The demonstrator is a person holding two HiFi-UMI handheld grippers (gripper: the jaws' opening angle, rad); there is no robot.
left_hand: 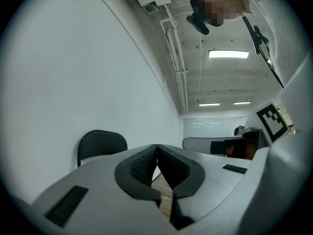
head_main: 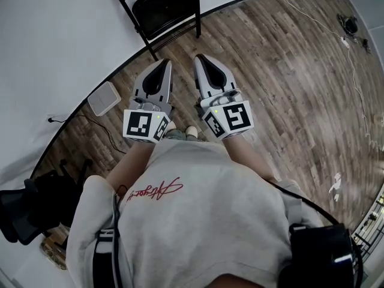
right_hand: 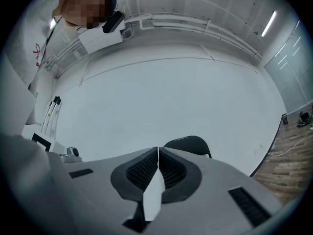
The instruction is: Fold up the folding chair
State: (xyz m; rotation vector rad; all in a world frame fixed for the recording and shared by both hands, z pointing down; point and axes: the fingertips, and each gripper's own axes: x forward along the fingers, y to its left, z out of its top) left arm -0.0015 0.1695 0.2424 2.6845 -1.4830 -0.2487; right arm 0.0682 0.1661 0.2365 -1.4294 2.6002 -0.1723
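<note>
A black folding chair (head_main: pixel 161 8) stands unfolded against the white wall at the top of the head view, its seat facing me. Both grippers hover side by side in front of it, well short of touching it. My left gripper (head_main: pixel 163 65) is shut with nothing between its tips, and so is my right gripper (head_main: pixel 200 60). The chair's rounded backrest (left_hand: pixel 101 143) peeks over the left gripper's body in the left gripper view. It also shows as the backrest (right_hand: pixel 188 143) just behind the shut tips (right_hand: pixel 157 149) in the right gripper view.
A wooden floor (head_main: pixel 288 71) spreads right of the chair. A white box (head_main: pixel 104 98) with a cable lies by the wall at left. Cables trail at the top right (head_main: pixel 351 26). A black office chair (head_main: pixel 24 212) stands at lower left.
</note>
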